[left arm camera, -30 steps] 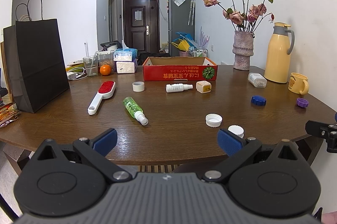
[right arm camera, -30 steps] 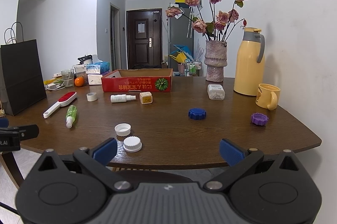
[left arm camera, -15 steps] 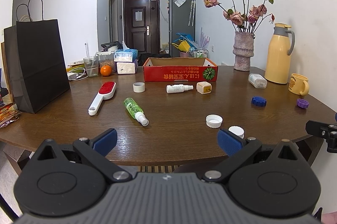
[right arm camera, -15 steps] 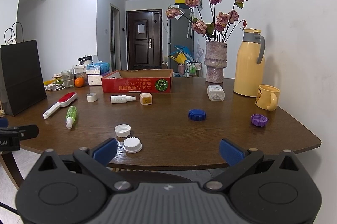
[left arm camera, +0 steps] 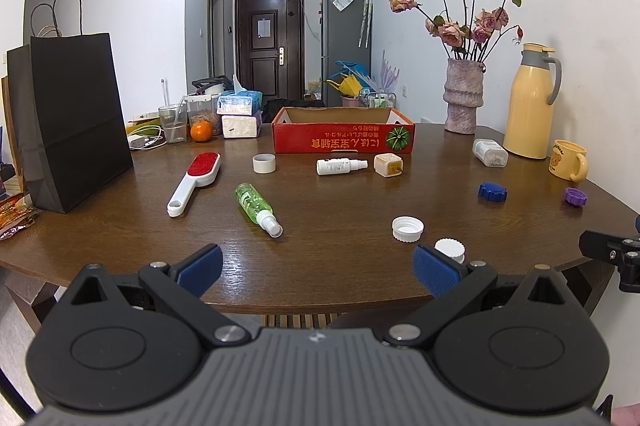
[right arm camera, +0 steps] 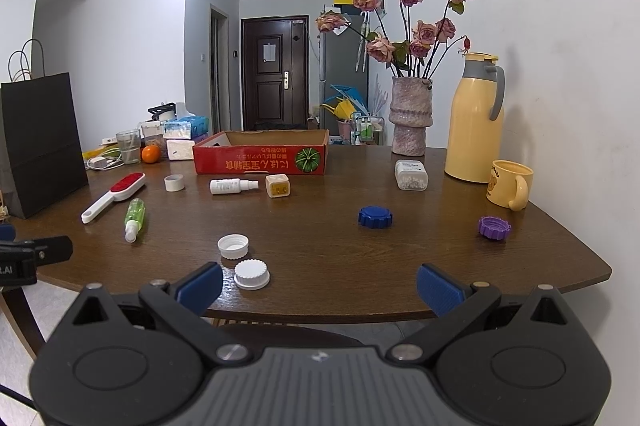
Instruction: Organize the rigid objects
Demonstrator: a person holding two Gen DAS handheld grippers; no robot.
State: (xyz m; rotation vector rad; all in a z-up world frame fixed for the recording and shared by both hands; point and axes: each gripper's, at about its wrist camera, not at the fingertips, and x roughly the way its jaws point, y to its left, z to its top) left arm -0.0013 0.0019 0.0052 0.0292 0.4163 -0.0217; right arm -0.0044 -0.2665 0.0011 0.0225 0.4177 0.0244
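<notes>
Two grippers, left gripper and right gripper, jaws spread wide, nothing held, short of the table edge. Loose items scattered: green spray bottle, white caps, blue cap; red box at the back, seemingly empty. Risks: round bottle rolling off when nudged; low caps slipping from the pads.

Each gripper is built from matte black plastic, with two round discs flanking a ribbed grey centre panel marked by a small pale logo. On the left gripper and the right gripper, angled black arms are fastened with silver screws and are tipped with blue ribbed pads. White lettering is seen on the black side of the left gripper from the right wrist view.
</notes>
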